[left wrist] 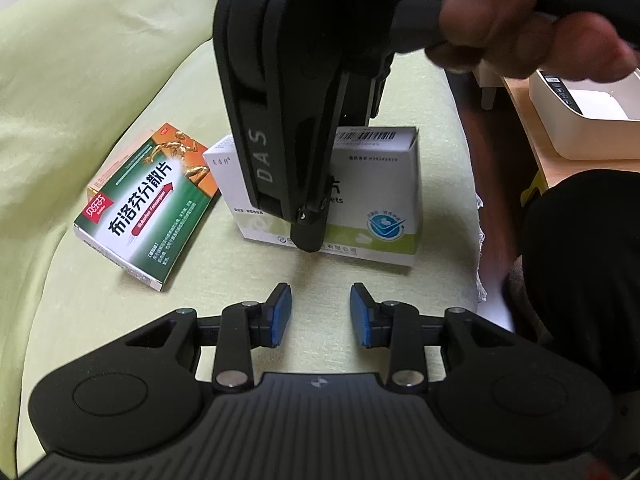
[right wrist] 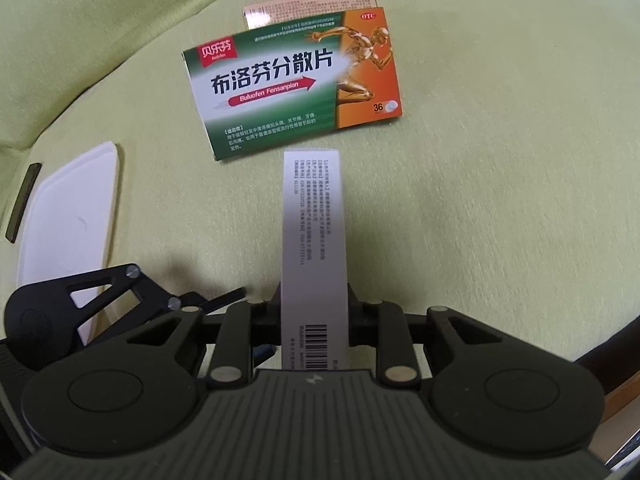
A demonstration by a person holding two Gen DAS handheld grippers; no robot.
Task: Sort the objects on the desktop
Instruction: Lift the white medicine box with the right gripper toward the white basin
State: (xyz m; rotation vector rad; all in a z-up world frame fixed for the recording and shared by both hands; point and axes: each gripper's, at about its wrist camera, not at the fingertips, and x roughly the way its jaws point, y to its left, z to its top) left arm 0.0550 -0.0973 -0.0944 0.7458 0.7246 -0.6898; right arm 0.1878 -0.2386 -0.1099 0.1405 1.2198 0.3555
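The right gripper (right wrist: 314, 312) is clamped on the white box (left wrist: 372, 184), which stands on edge on the green cushion (left wrist: 120, 60) beside the green box (left wrist: 148, 204). The left gripper (left wrist: 320, 312) hangs open and empty just in front. Risk: that grip's only on the box's narrow top, so it might twist or slip on the way to the white bin (left wrist: 560, 136).

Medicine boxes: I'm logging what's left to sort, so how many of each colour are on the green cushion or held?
Green and orange box: 1
White box, clamped in the right gripper: 1
Peach box, lying under the green one: 1
Total: 3
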